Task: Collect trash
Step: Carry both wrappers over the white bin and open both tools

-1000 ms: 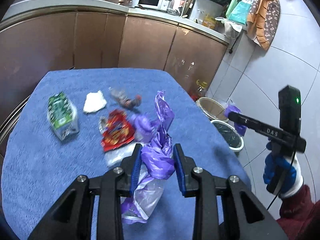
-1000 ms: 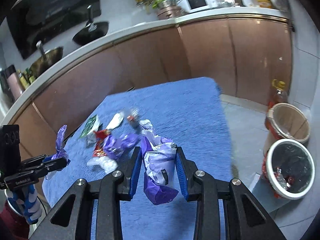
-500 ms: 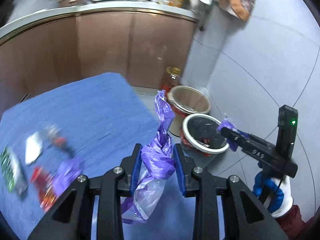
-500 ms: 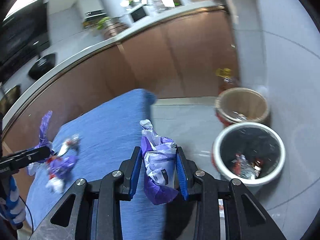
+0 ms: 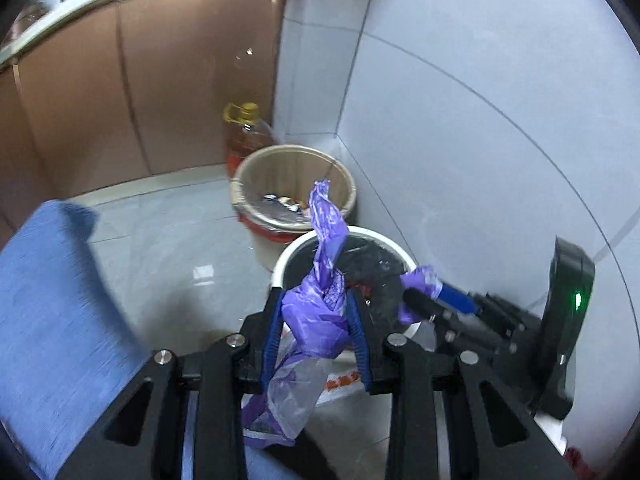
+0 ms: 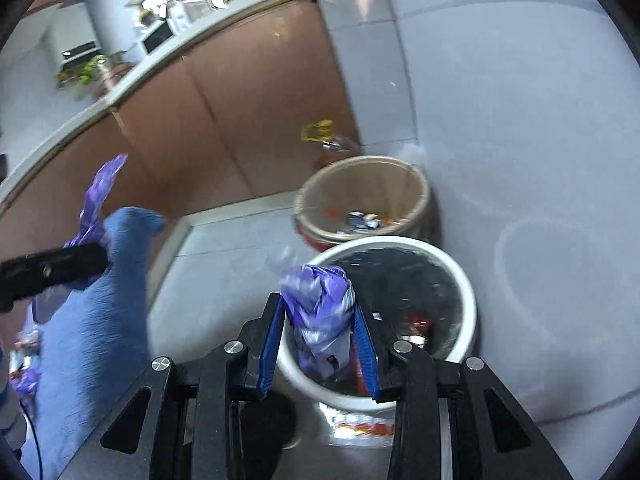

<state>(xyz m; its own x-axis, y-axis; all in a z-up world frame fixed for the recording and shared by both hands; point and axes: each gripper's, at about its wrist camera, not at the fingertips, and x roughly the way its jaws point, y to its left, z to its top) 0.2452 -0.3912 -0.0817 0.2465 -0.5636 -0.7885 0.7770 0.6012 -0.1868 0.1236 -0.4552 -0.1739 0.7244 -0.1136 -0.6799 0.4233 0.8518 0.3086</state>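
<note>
**Both grippers loaded, positioned over the white-rimmed bin**

Left gripper (image 5: 316, 328): jaws narrowly parted and clamped on a crumpled purple plastic bag with a clear film tail (image 5: 316, 316). One twisted end of the bag stands up above the fingertips; the clear tail hangs below them. In the left wrist view the gripper sits in front of the near rim of the round white-rimmed bin with a black liner (image 5: 344, 236).

Right gripper (image 6: 318, 328): jaws narrowly parted, blue pads pressing both sides of a wadded purple and white wrapper (image 6: 318, 312). The wrapper appears over the near part of the same bin (image 6: 468, 292), which holds red scraps.

A beige lined waste bin (image 5: 352, 192) stands just behind the white one, touching or nearly so, with foil litter inside. A yellow-capped oil bottle (image 5: 246, 132) stands behind that, against the brown cabinet doors (image 5: 160, 80).

The blue cloth-covered table (image 5: 52, 320) lies left of the bins. Further litter on it is blurred.
</note>
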